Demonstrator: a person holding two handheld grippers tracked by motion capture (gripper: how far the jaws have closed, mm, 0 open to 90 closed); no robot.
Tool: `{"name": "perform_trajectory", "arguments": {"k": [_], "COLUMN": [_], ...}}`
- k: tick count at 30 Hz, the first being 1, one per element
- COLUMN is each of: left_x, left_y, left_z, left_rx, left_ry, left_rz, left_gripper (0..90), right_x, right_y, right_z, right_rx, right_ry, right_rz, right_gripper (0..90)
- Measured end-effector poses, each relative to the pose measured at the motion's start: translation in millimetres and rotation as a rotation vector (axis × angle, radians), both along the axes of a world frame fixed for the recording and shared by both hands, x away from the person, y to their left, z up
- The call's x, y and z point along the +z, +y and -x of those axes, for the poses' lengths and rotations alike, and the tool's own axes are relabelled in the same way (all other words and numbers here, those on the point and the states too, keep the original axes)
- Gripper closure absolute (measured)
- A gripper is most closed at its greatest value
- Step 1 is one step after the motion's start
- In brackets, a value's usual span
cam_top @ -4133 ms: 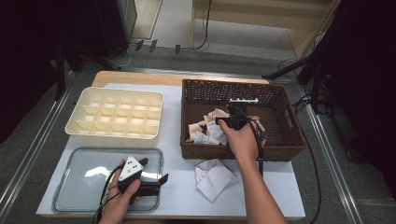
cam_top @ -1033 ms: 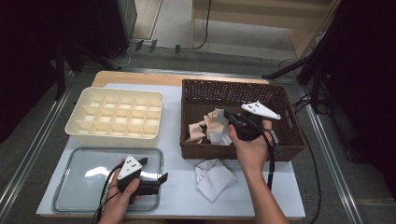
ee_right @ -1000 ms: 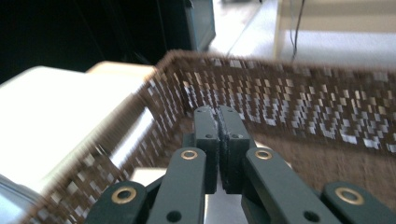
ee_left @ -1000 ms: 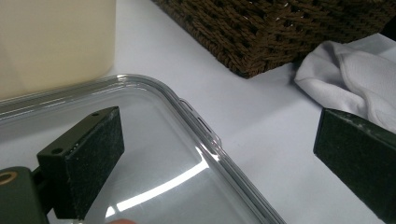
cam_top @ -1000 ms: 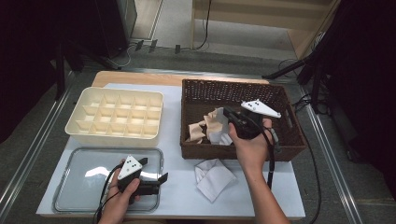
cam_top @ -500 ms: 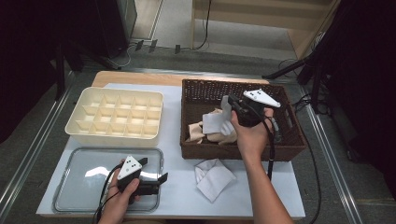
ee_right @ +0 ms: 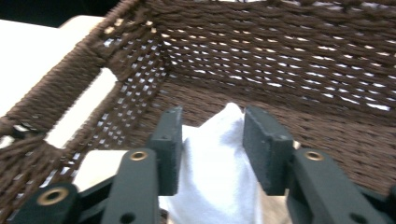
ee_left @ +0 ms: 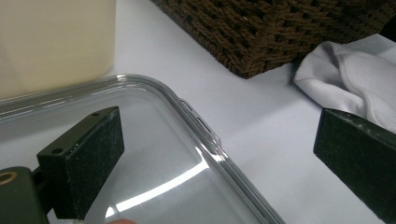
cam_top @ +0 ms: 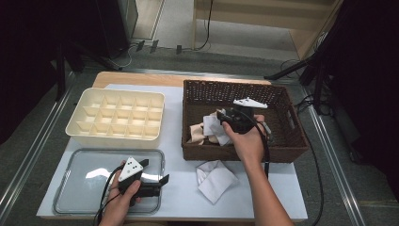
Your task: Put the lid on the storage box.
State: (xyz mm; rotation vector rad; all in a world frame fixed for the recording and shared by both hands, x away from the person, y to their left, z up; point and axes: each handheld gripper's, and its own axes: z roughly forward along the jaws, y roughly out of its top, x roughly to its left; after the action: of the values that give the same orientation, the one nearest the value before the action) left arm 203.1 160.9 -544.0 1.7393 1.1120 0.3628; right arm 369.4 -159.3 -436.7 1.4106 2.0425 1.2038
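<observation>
High view. White-topped desk [cam_top: 174, 94] with a wooden strip along its far edge.
- Dark brown woven wicker basket [cam_top: 282, 153], rectangular, on the desk's far right part. It holds crumpled white and beige cloths [cam_top: 200, 134] in its left half.
- Right gripper [cam_top: 225, 117], black with a white three-cornered plate on top, held in the person's right hand [cam_top: 247, 141] inside the basket. A white cloth piece [cam_top: 214, 127] lies at its tips, on the cloth heap.
- Cream plastic organiser tray [cam_top: 115, 117] with a grid of small compartments, on the far left part of the desk.
- Clear plastic rectangular tray [cam_top: 80, 181], shallow, at the near left corner.
- Left gripper [cam_top: 157, 172], black, white plate on top, held in the left hand [cam_top: 122, 200] above the clear tray's right end, tips pointing right.
- Folded white cloth [cam_top: 214, 179] lying flat near the near edge, just in front of the basket.

Left gripper view. Jaws stand wide apart, released, nothing between them. Below them are the clear tray's rounded corner rim [ee_left: 219, 149] and bare desk. The folded white cloth [ee_left: 345, 79] lies ahead at right, beside the basket's corner [ee_left: 261, 42]. The cream tray's wall [ee_left: 56, 42] is at the upper left.

Right gripper view. Jaws have just been opening. The white cloth piece [ee_right: 215, 158] rises between the two pads; a gap shows beside it, so the grip reads as let go. Behind it stands the basket's inner wall [ee_right: 289, 56].
</observation>
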Motion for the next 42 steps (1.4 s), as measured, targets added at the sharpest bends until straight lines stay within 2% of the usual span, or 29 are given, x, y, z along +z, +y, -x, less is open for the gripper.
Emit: {"name": "perform_trajectory", "arguments": {"k": [1, 4, 10, 12, 16, 19, 22, 24, 25, 28, 32, 34, 37, 42], "left_x": [0.0, -0.1, -0.2, -0.2, -0.1, -0.1, -0.1, -0.1, 0.0, 0.0, 0.0, 0.0, -0.1, -0.1], "left_y": [0.0, -0.4, -0.7, -0.6, -0.4, -0.5, -0.4, -0.2, -0.2, -0.2, 0.1, 0.1, 0.1, 0.2], "left_z": [-0.1, -0.1, 0.0, 0.0, 0.0, 0.0, 0.0, 0.0, -0.1, -0.1, -0.1, -0.2, -0.2, -0.3], "left_rx": [0.0, 0.0, 0.0, 0.0, -0.001, -0.001, -0.002, -0.003, -0.003, -0.003, -0.003, -0.003, -0.003, -0.003], "left_ry": [0.0, -0.001, -0.002, -0.001, 0.0, -0.001, -0.001, 0.0, 0.001, 0.001, 0.001, 0.002, 0.002, 0.002], "left_rz": [0.0, 0.0, 0.0, -0.001, 0.001, 0.001, 0.001, 0.001, 0.001, 0.001, 0.002, 0.002, 0.002, 0.003], "left_gripper": [2.4, 2.4, 2.4, 2.4, 2.4, 2.4, 2.4, 2.4, 2.4, 2.4, 2.4, 2.4, 2.4, 2.4], "right_x": [-0.7, -5.1, -10.2, -12.5, -17.2, -22.6, -33.8, -38.2, -36.9, -32.0, -21.0, -16.2, -10.1, 1.5], "right_y": [-0.7, -2.6, -2.5, -0.1, 4.5, 7.6, 12.3, 14.5, 14.0, 9.6, 4.9, 3.0, -0.4, -6.0], "right_z": [-0.5, -4.1, -10.3, -12.7, -17.7, -21.2, -24.3, -24.8, -24.4, -24.1, -19.4, -15.6, -10.6, -1.6], "right_rx": [-0.003, -0.002, -0.044, -0.056, -0.067, -0.067, -0.057, -0.047, -0.045, -0.04, -0.068, -0.075, -0.091, -0.101], "right_ry": [0.011, 0.083, 0.128, 0.137, 0.19, 0.205, 0.24, 0.264, 0.259, 0.236, 0.123, 0.051, -0.018, -0.106], "right_rz": [0.008, -0.006, -0.011, -0.001, 0.016, 0.039, 0.115, 0.154, 0.159, 0.169, 0.145, 0.131, 0.104, 0.04], "right_gripper": [54.3, 47.6, 46.6, 47.5, 49.5, 49.5, 55.6, 70.0, 77.8, 83.1, 84.4, 84.4, 84.5, 84.5]}}
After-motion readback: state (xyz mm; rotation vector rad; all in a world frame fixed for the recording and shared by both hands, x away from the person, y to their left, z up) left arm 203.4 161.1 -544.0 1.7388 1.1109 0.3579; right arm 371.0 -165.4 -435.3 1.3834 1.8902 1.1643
